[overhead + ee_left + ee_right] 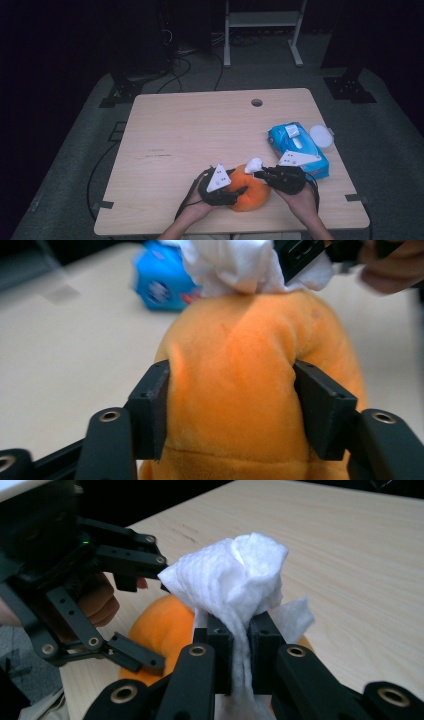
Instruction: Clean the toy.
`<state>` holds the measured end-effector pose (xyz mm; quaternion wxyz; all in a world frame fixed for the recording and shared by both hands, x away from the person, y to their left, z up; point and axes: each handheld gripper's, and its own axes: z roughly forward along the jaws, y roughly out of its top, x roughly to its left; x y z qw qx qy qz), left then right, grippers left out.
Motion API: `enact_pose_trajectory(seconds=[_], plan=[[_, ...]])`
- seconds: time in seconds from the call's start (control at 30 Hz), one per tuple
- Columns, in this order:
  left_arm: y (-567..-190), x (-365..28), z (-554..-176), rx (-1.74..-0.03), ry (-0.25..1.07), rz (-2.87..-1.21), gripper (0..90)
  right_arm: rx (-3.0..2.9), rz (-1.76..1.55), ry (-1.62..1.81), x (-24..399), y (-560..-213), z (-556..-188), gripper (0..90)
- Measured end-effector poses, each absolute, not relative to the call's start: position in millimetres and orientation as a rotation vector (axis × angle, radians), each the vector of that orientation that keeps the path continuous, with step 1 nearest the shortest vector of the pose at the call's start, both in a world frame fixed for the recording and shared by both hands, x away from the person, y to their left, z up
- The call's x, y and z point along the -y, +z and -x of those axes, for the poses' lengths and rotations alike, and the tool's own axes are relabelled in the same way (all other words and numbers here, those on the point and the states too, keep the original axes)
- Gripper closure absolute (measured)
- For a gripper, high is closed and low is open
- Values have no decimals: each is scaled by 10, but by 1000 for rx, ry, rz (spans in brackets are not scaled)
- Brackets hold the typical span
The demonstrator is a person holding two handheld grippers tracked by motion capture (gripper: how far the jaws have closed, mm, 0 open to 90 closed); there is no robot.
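At the near edge of a pale wooden table, the left gripper clamps its jaws on a soft orange plush toy, while the right gripper pinches a crumpled white wet wipe just above the toy's top. The wipe need only come straight down; a blue wipes pack lies just beyond, clear of the work
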<state>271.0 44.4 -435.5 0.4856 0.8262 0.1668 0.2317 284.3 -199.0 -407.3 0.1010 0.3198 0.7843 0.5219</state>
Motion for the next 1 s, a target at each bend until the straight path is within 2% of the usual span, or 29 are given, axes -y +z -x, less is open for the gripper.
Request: enact_pose_trajectory(seconds=[0.07,0.37,0.57,0.63,0.73,0.83,0.9,0.97,1.0], plan=[[-4340,-435,-2690,-401,619,-2021,381,-2312,-937,1546,1975,-4074,-2835,823],[-4416,-397,-2623,-390,653,-2022,359,-2293,-1034,1465,2112,-4201,-2928,824],[-4425,-390,-2596,-386,644,-2024,345,-2361,-829,1470,1813,-4064,-2747,824],[-4408,-423,-2610,-396,592,-2011,331,-2363,-874,1455,1868,-4073,-2796,824],[-4366,-515,-2712,-445,446,-1967,254,-2350,-964,1414,2018,-4118,-2870,824],[-4369,-591,-2854,-541,357,-1952,111,-2372,-984,1415,2085,-4169,-2894,825],[-4420,-616,-2920,-603,303,-1942,54,-2379,-981,1428,2068,-4165,-2889,824],[-4491,-624,-2977,-640,200,-1946,45,-2381,-978,1443,2047,-4165,-2887,824],[-4507,-621,-2978,-631,193,-1947,84,-2381,-982,1452,2044,-4166,-2888,824]])
